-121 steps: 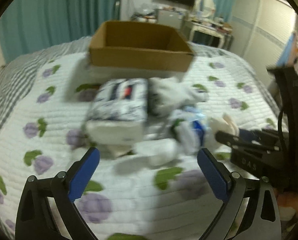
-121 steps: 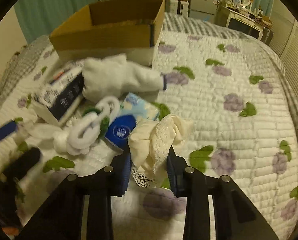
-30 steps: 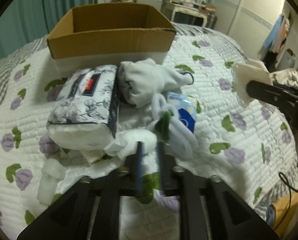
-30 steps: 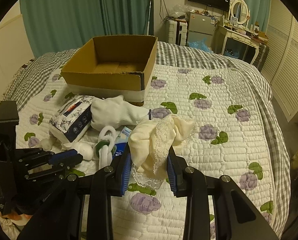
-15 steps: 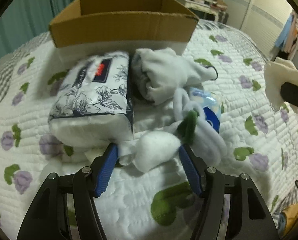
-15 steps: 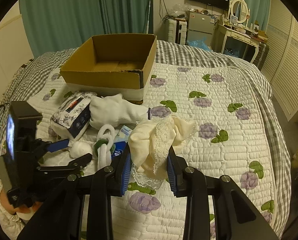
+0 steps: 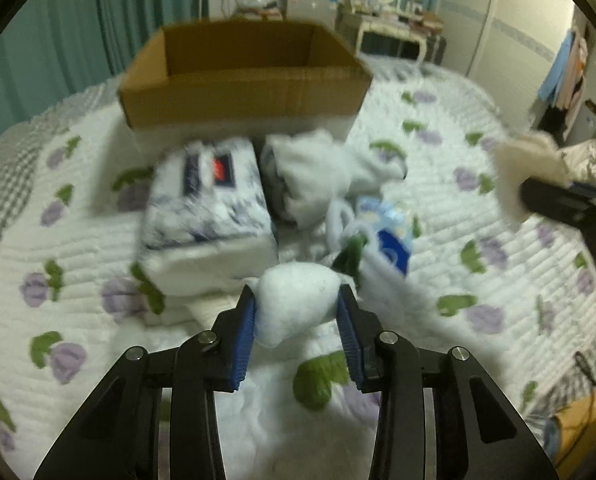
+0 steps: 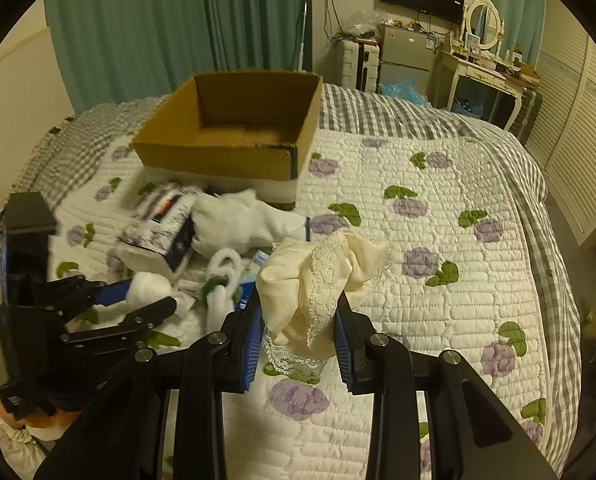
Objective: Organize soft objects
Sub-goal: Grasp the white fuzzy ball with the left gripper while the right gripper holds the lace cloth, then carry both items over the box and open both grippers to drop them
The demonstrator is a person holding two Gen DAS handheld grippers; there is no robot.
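Note:
My left gripper (image 7: 298,312) is shut on a white cotton ball (image 7: 296,300), lifted slightly above the quilt; it also shows in the right wrist view (image 8: 148,288). My right gripper (image 8: 298,316) is shut on a cream lace cloth (image 8: 322,268) and holds it above the bed; the cloth shows at the right of the left wrist view (image 7: 526,168). An open, empty cardboard box (image 8: 234,132) (image 7: 242,76) stands at the far side of the bed. In front of it lie a tissue pack (image 7: 206,200), a white glove (image 7: 326,168), a white-and-green ring toy (image 8: 222,280) and a blue packet (image 7: 390,240).
The bed has a white quilt (image 8: 438,260) with purple flowers over a grey checked cover. Green curtains (image 8: 170,32) hang behind the box. A dresser (image 8: 486,68), a small fridge and a television stand at the back right. Slatted doors line the right wall.
My left gripper opened around the cotton ball, then closed on it and lifted it. My right gripper holds the lace cloth as before, raised higher above the bed.

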